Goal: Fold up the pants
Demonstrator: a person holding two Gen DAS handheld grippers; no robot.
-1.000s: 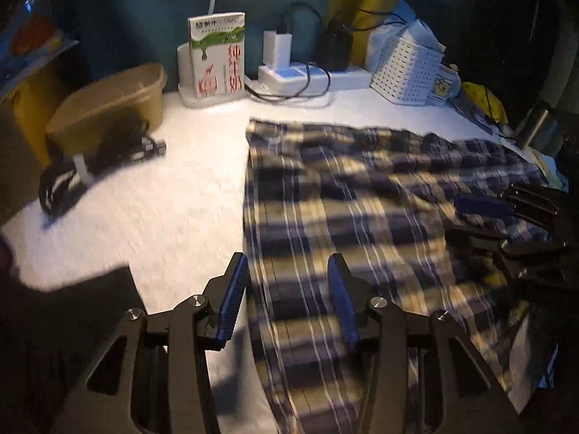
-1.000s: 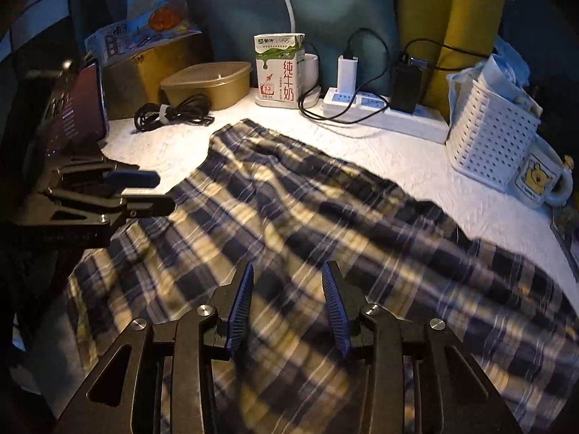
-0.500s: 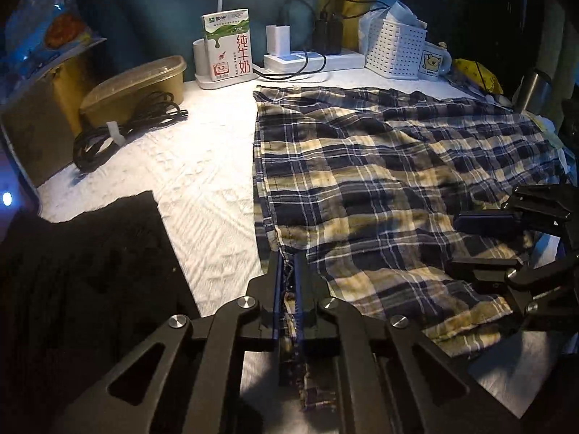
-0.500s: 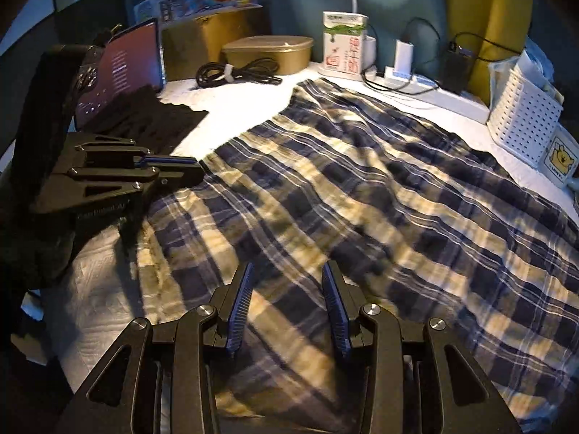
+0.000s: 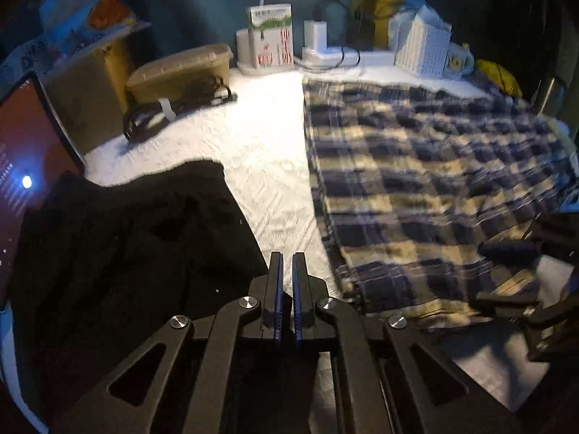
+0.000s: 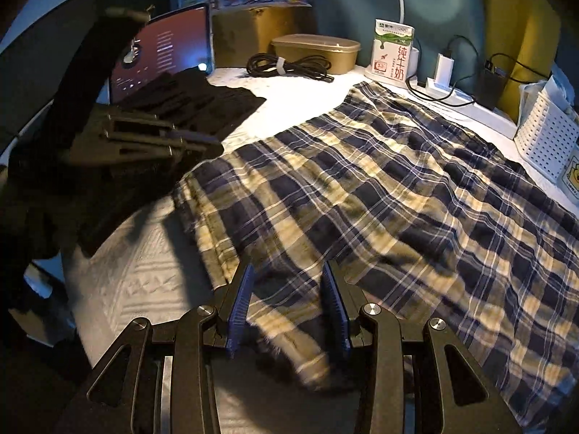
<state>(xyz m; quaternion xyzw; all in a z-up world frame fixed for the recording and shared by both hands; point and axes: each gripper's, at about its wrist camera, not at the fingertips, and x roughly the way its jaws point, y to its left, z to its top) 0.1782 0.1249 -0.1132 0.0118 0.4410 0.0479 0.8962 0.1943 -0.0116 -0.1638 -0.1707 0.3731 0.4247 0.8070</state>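
Right wrist view first: my right gripper [image 6: 286, 303] stands half open straight over the near hem of the plaid pants [image 6: 380, 188], with a loose corner of cloth lying between the jaws, though the pads aren't pressing on it. The pants are spread flat on the white bed cover [image 6: 296, 105], their long axis running away from me and to the right, toward the white basket [image 6: 542, 137]. So the right hand is the nearer one by far.

From the left wrist view, my left gripper [image 5: 284, 289] is closed with nothing plainly between the pads; the frame is blurred there, so I won't swear to a stray thread. It points at bare cover, with the pants [image 5: 427, 181] off to its right and a black garment [image 5: 119, 246] just to its left.

Only the right view shows cloth inside a jaw gap. Only the left view shows the pants' straight left edge running up toward the milk carton [image 5: 269, 36], and how far the left gripper sits from it.
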